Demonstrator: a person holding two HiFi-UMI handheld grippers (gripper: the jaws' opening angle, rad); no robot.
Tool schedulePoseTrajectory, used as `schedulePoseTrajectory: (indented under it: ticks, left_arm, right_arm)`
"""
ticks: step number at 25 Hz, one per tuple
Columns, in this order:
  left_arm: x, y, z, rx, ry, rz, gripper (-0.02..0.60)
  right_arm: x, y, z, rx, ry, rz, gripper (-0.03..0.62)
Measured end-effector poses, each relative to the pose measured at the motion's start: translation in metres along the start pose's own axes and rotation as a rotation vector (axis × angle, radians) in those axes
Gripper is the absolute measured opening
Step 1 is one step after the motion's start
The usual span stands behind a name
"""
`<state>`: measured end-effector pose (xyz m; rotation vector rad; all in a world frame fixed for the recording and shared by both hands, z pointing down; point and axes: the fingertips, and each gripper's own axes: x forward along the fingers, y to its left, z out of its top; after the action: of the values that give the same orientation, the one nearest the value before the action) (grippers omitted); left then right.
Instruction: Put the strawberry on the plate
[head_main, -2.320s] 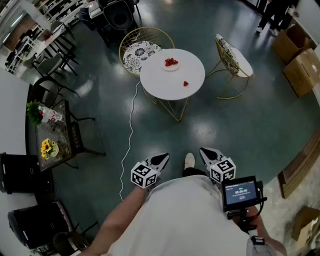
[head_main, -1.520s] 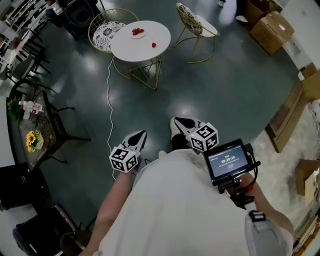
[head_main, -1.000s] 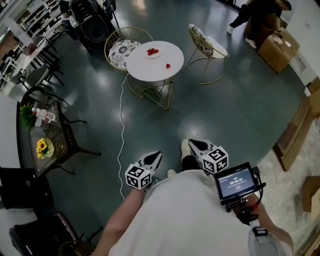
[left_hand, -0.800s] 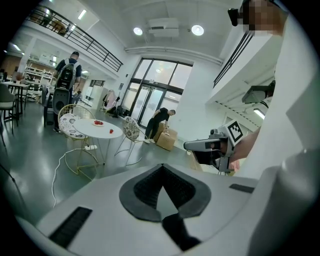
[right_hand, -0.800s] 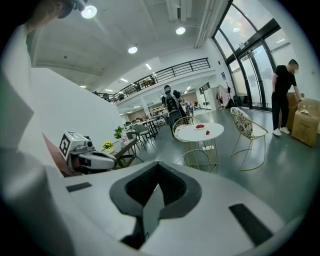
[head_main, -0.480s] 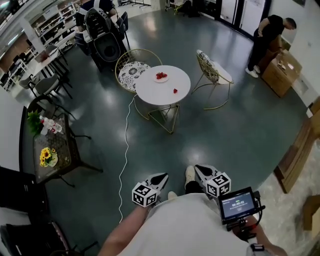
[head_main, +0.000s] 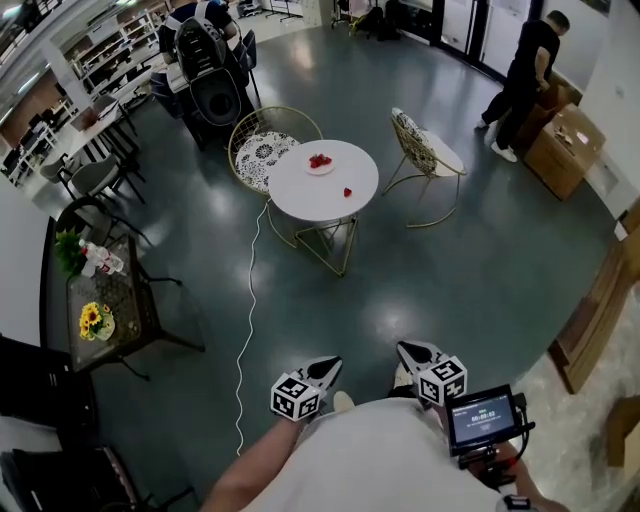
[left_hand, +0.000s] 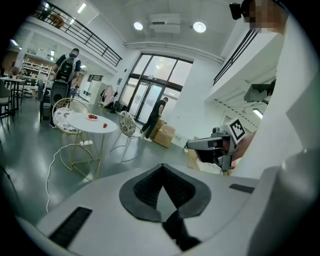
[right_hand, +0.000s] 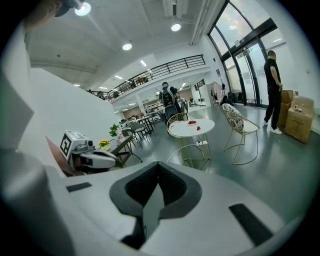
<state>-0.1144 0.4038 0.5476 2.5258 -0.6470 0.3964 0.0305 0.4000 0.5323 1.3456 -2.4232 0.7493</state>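
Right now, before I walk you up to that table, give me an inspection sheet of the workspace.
Surface: round white table, some way ahead across the floor.
Job's things: plate already holding strawberries; one lone strawberry on the tabletop, apart from the plate.
Clutter: nothing seen on the table.
Grippers: left claw and right claw both shut and empty, held close to the body.
Cables: white cable trails over the floor from under the table.
Surroundings: wire chairs on two sides of the table; sunflowers on a side table; person by cardboard boxes.
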Motion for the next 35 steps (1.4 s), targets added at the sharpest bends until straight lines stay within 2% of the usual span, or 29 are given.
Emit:
schedulePoseTrajectory:
  ticks: [6,10,15,23,27,31,35]
  left_arm:
    - [0.034,-0.016,0.008,-0.017,0.029,-0.012,0.003]
    - [0.091,-0.033,0.041,-0.017,0.032,-0.013,0.003]
    - [0.131,-0.035,0.056,-0.02,0.066,0.003,0.003]
    - [0.189,-0.031,0.086,-0.009,0.063,0.054,0.003]
    - [0.214,-0.026,0.11,0.004,0.032,0.093,0.003]
    - [0.249,-0.015,0.135,0.012,0.007,0.14,0.003]
    - [0.248,-0.015,0.139,0.01,-0.001,0.172,0.003]
  right_arm:
    - [-0.005,-0.023,0.002,0.039,0.028,0.033,0.005]
    - [-0.013,-0.079,0.011,0.058,0.059,0.056,0.005]
    - [-0.011,-0.123,0.029,0.078,0.051,0.097,0.005]
    - [-0.003,-0.184,0.05,0.083,0.036,0.154,0.005]
    - [-0.005,-0.209,0.058,0.069,0.04,0.191,0.005]
    - [0.001,-0.251,0.071,0.05,0.049,0.22,0.005]
    - [-0.002,-0.256,0.074,0.039,0.057,0.233,0.005]
